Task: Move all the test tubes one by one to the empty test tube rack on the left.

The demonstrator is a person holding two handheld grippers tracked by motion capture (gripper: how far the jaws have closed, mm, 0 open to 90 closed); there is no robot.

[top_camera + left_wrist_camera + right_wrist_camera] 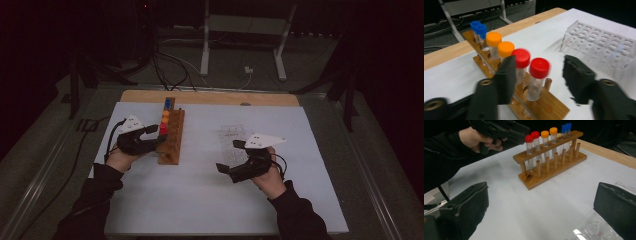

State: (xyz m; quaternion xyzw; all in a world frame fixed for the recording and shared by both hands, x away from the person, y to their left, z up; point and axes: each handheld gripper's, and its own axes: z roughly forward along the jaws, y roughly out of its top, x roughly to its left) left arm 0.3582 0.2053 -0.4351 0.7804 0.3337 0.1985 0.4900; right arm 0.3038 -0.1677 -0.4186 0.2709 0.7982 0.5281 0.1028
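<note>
A wooden tube rack (172, 140) stands left of centre on the white sheet. It holds two red-capped, two orange-capped and two blue-capped tubes. My left gripper (156, 136) is open at the rack's near end. In the left gripper view its jaws straddle the nearest red-capped tube (537, 75) without touching it, and one jaw overlaps the second red-capped tube (521, 60). My right gripper (229, 156) is open, with nothing between its jaws, over the near end of a clear plastic rack (232, 137). The right gripper view shows the wooden rack (549, 167) ahead and the clear rack (594, 230) below.
The white sheet (200, 200) covers most of a wooden table whose far edge (210, 96) shows. Beyond it lie floor cables (170, 65) and white desk legs (205, 45). In the right gripper view, the person's other hand (474, 138) holds the left gripper beside the rack.
</note>
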